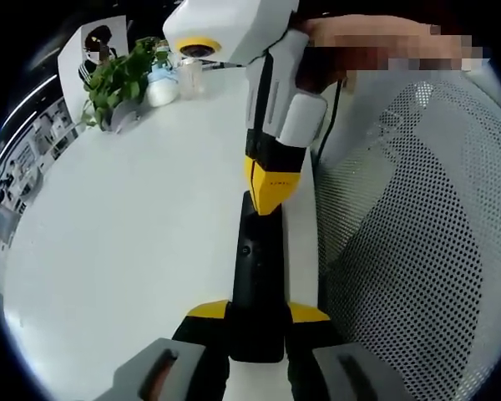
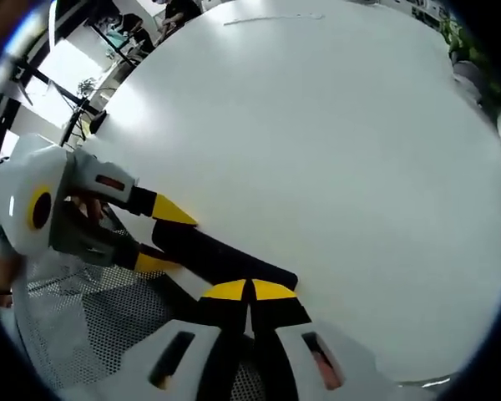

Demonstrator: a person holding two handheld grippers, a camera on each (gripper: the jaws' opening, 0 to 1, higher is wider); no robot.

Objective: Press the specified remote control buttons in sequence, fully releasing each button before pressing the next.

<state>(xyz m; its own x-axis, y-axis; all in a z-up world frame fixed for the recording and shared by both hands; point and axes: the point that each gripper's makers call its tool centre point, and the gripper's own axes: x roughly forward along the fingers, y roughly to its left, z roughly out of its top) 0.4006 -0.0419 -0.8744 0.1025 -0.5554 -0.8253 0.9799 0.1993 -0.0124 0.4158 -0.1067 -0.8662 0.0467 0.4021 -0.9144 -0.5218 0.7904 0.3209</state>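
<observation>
A black remote control [image 1: 252, 259] lies lengthwise over the near edge of the white table [image 1: 134, 234]. My left gripper [image 1: 257, 312] is shut on its near end, one yellow tip on each side. My right gripper [image 1: 271, 188] comes down from the top with its yellow tips together, resting on the remote's far end. In the right gripper view, my right gripper [image 2: 250, 290] is shut, its joined tips touching the end of the remote [image 2: 225, 259]. The left gripper [image 2: 165, 238] clamps the remote's other end from the left, with a hand behind it.
At the table's far left corner stand a green potted plant [image 1: 117, 79], a small white container [image 1: 161, 88] and a picture [image 1: 96, 46]. A white mesh chair back [image 1: 417, 234] runs along the table's right edge and also appears as mesh [image 2: 92, 326].
</observation>
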